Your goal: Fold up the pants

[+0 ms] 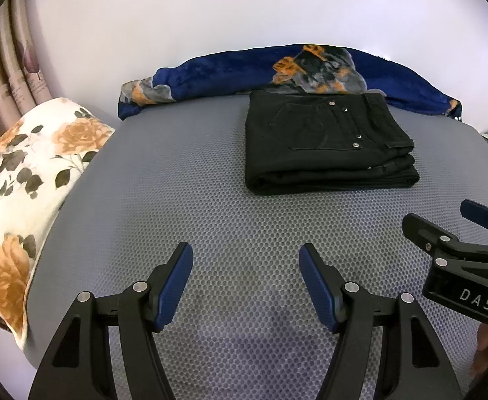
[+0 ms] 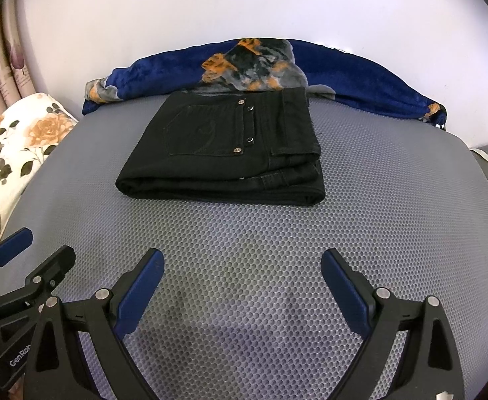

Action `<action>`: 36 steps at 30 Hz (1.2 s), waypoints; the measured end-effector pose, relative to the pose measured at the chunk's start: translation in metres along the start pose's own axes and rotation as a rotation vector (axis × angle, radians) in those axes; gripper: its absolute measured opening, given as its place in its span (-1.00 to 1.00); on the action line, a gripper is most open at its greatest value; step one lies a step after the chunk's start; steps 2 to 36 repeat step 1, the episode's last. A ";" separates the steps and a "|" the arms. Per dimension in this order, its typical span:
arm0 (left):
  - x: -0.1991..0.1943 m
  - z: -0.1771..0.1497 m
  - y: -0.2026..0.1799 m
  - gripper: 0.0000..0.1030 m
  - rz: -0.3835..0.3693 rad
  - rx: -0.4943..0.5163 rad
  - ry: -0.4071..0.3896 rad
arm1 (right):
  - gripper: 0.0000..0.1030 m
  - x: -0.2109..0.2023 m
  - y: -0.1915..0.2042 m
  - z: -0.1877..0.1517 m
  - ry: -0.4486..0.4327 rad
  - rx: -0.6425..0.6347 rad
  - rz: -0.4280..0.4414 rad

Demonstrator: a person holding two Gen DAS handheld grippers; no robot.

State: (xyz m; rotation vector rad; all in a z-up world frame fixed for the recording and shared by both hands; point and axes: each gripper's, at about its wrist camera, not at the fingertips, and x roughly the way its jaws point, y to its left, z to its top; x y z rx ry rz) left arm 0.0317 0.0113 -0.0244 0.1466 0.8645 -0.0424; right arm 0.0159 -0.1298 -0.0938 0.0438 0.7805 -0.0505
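Note:
Black pants [image 1: 327, 143] lie folded into a compact stack on the grey mesh bed surface [image 1: 184, 206], back pocket and rivets facing up. They also show in the right wrist view [image 2: 230, 153], ahead at centre. My left gripper [image 1: 245, 253] is open and empty, held over the bed well short of the pants. My right gripper [image 2: 242, 258] is open and empty, also short of the pants. The right gripper shows at the right edge of the left wrist view [image 1: 443, 220]. The left gripper shows at the lower left of the right wrist view [image 2: 40, 250].
A rolled blue blanket with orange and grey flowers [image 1: 277, 70] lies behind the pants against the white wall. A white floral pillow [image 1: 20, 180] sits at the bed's left edge. Curtains [image 1: 7, 76] hang far left. Grey mesh bed surface [image 2: 377, 206] lies between grippers and pants.

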 end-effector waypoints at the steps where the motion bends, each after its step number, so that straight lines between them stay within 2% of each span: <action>1: 0.000 0.000 0.000 0.30 -0.001 -0.001 0.003 | 0.82 0.000 0.000 0.000 -0.001 0.001 0.000; 36: 0.000 0.000 0.000 0.30 -0.001 -0.001 0.003 | 0.82 0.000 0.000 0.000 -0.001 0.001 0.000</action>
